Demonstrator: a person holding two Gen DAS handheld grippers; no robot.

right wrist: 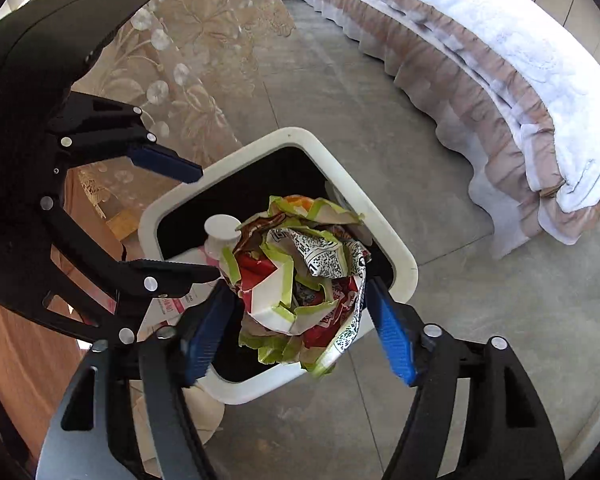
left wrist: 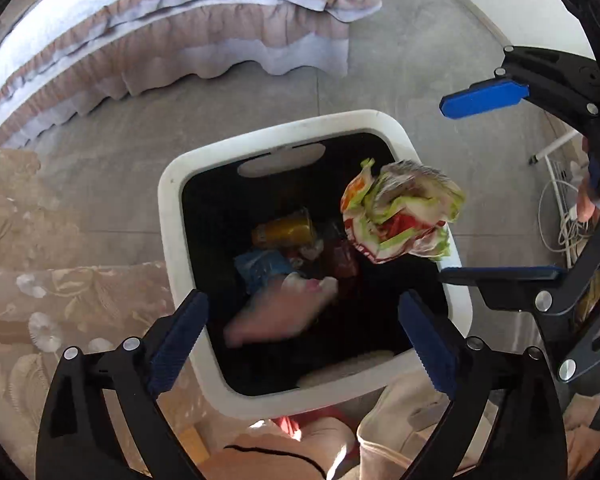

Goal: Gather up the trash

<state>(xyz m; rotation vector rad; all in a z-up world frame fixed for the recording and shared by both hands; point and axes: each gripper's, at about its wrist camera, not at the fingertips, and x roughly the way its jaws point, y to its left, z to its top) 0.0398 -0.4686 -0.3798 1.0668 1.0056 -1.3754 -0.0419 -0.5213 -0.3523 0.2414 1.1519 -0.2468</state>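
Two grippers hung over the bin (left wrist: 168,216), both pointed steeply down at its mouth. Left gripper (left wrist: 304,332): jaws spread wide, blue pads (left wrist: 178,338) on either side of the opening, nothing pressed between them. Below it, inside the bin, a pinkish bottle (left wrist: 280,316) showed only as a blur; whether it touched the contents could not be told. From the right wrist view its white cap (right wrist: 221,229) and labelled body sat just beside the left gripper's lower finger.

Right gripper (right wrist: 300,320): jaws also spread wide. A crumpled wrapper (right wrist: 300,276), green, red and white with a printed code patch, sat between the pads (right wrist: 392,332). Contact with either pad could not be settled; the pads did not squeeze it. From the left wrist view the wrapper (left wrist: 400,212) lay over the bin's right rim, between the right gripper's two fingers (left wrist: 484,96).

Bin: white rim, black liner, standing on a grey floor (left wrist: 400,80). Contents: a yellow wrapper (left wrist: 284,230), a blue packet (left wrist: 260,268) and a dark red item (left wrist: 342,258).

Surroundings: a bed (right wrist: 500,60) with a frilled skirt beyond the bin, and a floral cloth (left wrist: 40,280) beside it.
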